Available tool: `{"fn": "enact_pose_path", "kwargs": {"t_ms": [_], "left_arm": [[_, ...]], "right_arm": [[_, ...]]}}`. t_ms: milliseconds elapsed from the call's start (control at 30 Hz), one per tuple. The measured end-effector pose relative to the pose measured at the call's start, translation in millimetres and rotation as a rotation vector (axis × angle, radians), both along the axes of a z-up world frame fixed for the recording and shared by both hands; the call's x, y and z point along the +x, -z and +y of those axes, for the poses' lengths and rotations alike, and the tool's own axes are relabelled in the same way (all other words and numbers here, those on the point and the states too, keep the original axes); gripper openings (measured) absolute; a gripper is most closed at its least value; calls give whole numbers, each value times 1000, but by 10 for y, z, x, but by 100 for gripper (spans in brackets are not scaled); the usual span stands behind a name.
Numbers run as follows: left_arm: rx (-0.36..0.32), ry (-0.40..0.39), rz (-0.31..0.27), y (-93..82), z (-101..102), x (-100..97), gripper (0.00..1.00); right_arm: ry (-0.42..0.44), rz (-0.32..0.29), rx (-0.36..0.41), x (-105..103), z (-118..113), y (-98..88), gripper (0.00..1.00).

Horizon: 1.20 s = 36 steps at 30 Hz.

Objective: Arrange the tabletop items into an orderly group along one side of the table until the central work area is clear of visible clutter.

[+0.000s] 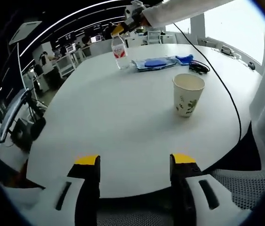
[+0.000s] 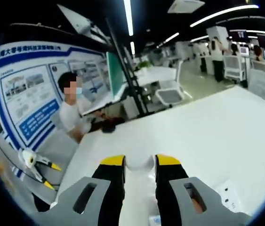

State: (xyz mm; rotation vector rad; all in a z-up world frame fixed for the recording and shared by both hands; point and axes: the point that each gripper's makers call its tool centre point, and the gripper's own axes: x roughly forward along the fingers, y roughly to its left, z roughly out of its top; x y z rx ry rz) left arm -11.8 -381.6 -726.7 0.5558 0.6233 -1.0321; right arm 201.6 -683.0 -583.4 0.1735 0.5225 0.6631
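Left gripper (image 1: 134, 162), over near table (image 1: 123, 141) edge: fingers spread apart, grasping nothing, bare tabletop between them.

Water bottle (image 1: 119, 52), clear, red label, upright near far edge, left of the flat items. Right gripper (image 1: 131, 21) seen here at bottle's top, at the end of a white sleeve (image 1: 179, 12).

Blue plastic packet (image 1: 156, 62), lying flat just right of the bottle along the far edge. Small blue item (image 1: 185, 58) touching or just beside its right end; cannot tell which.

Black bundle, likely a cable or strap (image 1: 199, 67), at far right edge beside the packet.

Paper cup (image 1: 187, 94), upright, open mouth, leaf print, standing alone toward the table's middle, well apart from the far group. Contents not discernible.

Black cable (image 1: 226, 89), trailing across the right side of the table, passing near the cup.

Right gripper (image 2: 139, 162), own view: fingers clenched on a white cap-like object, apparently the bottle's top; person seated beyond the table.

Hazards, as judgement: tall bottle held high at the cap liable to swing or tip if dragged; thin cup liable to crush or topple under a hard pinch, spilling anything inside; trailing cable liable to snag the cup during transfer to the far edge.
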Motion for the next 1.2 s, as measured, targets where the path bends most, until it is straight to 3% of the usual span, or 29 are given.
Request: {"fn": "enact_pose_path", "kwargs": {"t_ms": [500,833,1200], "left_arm": [[9,10,6,28,16,-20,58],[16,4,8,47,50,7,57],[19,1,13,56,72,7,56]], "right_arm": [[-21,15,21,247,159,18,22],[-15,39,51,298,257,66,22],[-26,71,35,290,336,181,22]]}}
